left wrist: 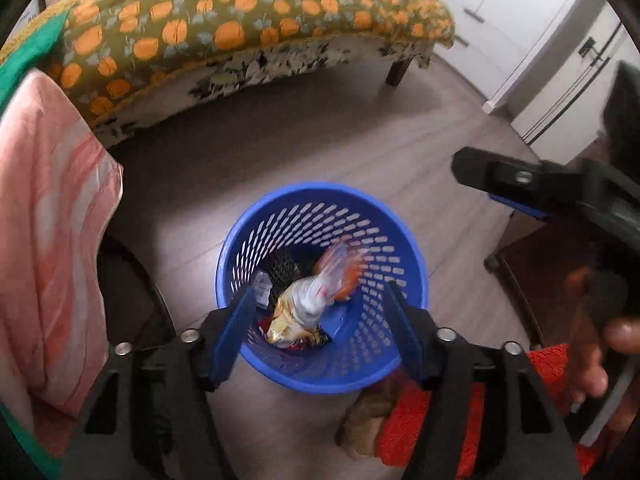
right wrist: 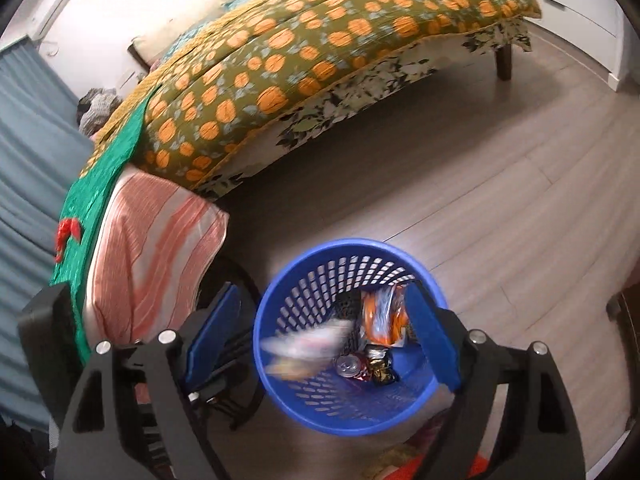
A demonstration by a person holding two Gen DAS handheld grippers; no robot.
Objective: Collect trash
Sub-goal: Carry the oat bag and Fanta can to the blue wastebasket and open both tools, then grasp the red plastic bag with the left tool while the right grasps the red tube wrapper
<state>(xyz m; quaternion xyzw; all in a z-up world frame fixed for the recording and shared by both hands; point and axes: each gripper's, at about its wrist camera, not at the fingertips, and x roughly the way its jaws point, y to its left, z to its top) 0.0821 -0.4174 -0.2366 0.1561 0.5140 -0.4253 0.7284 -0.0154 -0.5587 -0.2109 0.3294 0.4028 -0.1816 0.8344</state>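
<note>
the left gripper [left wrist: 320, 312] stands open above the blue basket [left wrist: 256, 236], its two blue pads [left wrist: 230, 340] spread apart with nothing pressed between them. in the gap under it a crumpled silver and gold wrapper [left wrist: 298, 310] is blurred, inside the basket mouth and touching neither pad. an orange and white packet [left wrist: 340, 268] lies just behind it, beside a piece of black mesh [left wrist: 284, 270].

the right gripper [right wrist: 324, 328] is also wide open over the same basket [right wrist: 400, 412]. one blue pad [right wrist: 430, 338] reaches over the basket's right rim and the other stands outside its left wall. between them a pale wrapper [right wrist: 304, 350] shows as a smear of motion, inside the basket and free of both pads. deeper in the basket lie an orange snack packet [right wrist: 384, 318], a crushed can [right wrist: 349, 366] and a gold foil piece [right wrist: 380, 364].

in the left wrist view the right gripper [left wrist: 516, 184] comes in from the right edge, and a hand [left wrist: 596, 344] holds its grip.

the basket stands on a wooden floor [right wrist: 500, 200]. a bed with an orange-spotted green quilt [right wrist: 300, 52] is behind it, and a striped pink pillow [right wrist: 156, 248] lies near the basket on the left. a red mat [left wrist: 432, 428] is just beside the basket's near side.
</note>
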